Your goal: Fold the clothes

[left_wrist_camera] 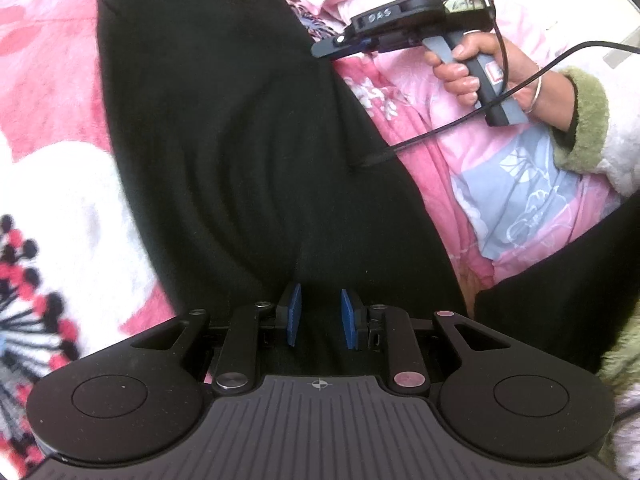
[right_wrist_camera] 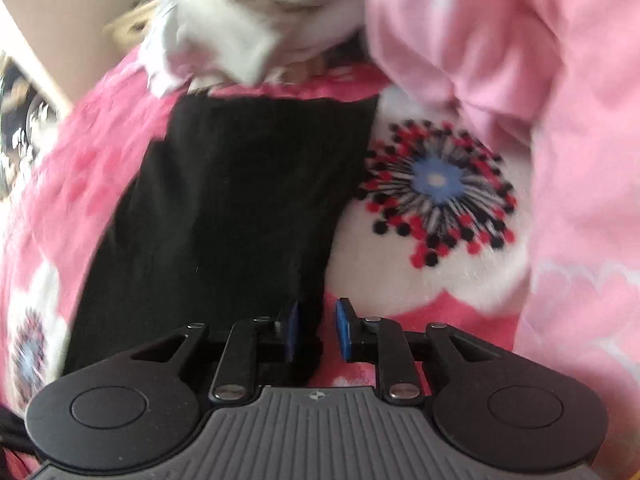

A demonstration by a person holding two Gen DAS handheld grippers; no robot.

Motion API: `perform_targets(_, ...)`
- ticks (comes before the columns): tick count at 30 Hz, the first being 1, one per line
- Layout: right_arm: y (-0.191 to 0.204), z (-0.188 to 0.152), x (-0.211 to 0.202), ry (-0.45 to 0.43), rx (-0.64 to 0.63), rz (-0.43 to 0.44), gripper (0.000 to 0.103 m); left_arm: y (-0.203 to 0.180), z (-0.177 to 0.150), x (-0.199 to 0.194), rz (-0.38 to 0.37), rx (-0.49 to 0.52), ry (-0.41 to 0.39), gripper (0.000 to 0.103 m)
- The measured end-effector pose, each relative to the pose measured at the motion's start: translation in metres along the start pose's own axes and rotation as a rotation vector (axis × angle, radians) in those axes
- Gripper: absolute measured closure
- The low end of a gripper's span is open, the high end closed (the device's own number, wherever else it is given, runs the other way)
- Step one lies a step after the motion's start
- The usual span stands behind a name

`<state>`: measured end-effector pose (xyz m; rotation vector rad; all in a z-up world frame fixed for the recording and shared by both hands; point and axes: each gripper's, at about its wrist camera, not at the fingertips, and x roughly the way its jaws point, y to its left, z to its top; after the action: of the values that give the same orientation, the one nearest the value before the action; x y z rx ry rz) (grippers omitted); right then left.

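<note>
Garment check first: black garment (left_wrist_camera: 224, 140) lying long and mostly flat on the floral blanket (left_wrist_camera: 60, 184), likely smoothed out to give clean edges for a fold. Hovering over its near end, left gripper (left_wrist_camera: 321, 316), pads parted, blue faces bare, pinching nothing. At its side edge, right gripper (right_wrist_camera: 318, 330), slack as well, one pad over the black hem, the other over blanket. Looks set to straddle that edge for a pick-up. Gripped by a hand (left_wrist_camera: 472, 72) beside the garment, trailing a cable (left_wrist_camera: 440, 132) onto it. Hard to say what kind of garment: no sleeves or legs showing, near end hidden under the left gripper. Beyond its top edge, white crumpled cloth (right_wrist_camera: 224, 40), blurred, unidentifiable.
</note>
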<state>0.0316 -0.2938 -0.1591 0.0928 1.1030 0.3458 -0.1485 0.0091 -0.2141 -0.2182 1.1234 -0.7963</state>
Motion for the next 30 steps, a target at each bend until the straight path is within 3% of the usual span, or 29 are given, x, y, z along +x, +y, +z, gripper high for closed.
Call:
perform_targets(5,0.043,0.034,-0.010,-0.149,-0.197,0.102,0.079,0.017,0.008,-0.025,0.060,-0.035,-0.088,0.073)
perform_targets(7,0.064,0.052,0.003,-0.178,-0.259,0.163,0.072,0.027,0.013,-0.025,0.085,-0.067,-0.107,0.073)
perform_targets(10,0.097,0.081,0.042,-0.199,-0.361,0.190,0.072,0.033,0.013,-0.018,0.090,-0.092,-0.084,0.073)
perform_targets(13,0.120,0.104,0.085,-0.154,-0.383,0.190,0.072,0.030,0.006,-0.012,0.107,-0.067,-0.073,0.073)
perform_targets(16,0.131,0.121,0.132,-0.137,-0.400,0.092,0.076,0.029,0.002,-0.010,0.101,-0.063,-0.075,0.073)
perform_targets(17,0.129,0.127,0.147,-0.149,-0.391,0.038,0.080,0.029,0.000,-0.010,0.095,-0.067,-0.075,0.073)
perform_targets(20,0.122,0.147,0.161,-0.241,-0.310,-0.043,0.078,0.035,0.000,-0.011,0.068,-0.093,-0.079,0.073)
perform_targets(23,0.119,0.154,0.143,-0.254,-0.285,0.044,0.078,0.042,-0.001,-0.012,0.038,-0.128,-0.088,0.073)
perform_targets(26,0.124,0.144,0.122,-0.204,-0.359,0.184,0.077,0.046,0.000,-0.015,0.015,-0.141,-0.094,0.073)
perform_targets(28,0.132,0.139,0.133,-0.097,-0.415,0.253,0.077,0.048,0.001,-0.015,0.002,-0.140,-0.093,0.073)
perform_targets(30,0.141,0.136,0.159,-0.053,-0.464,0.213,0.077,0.050,0.001,-0.015,-0.010,-0.138,-0.092,0.073)
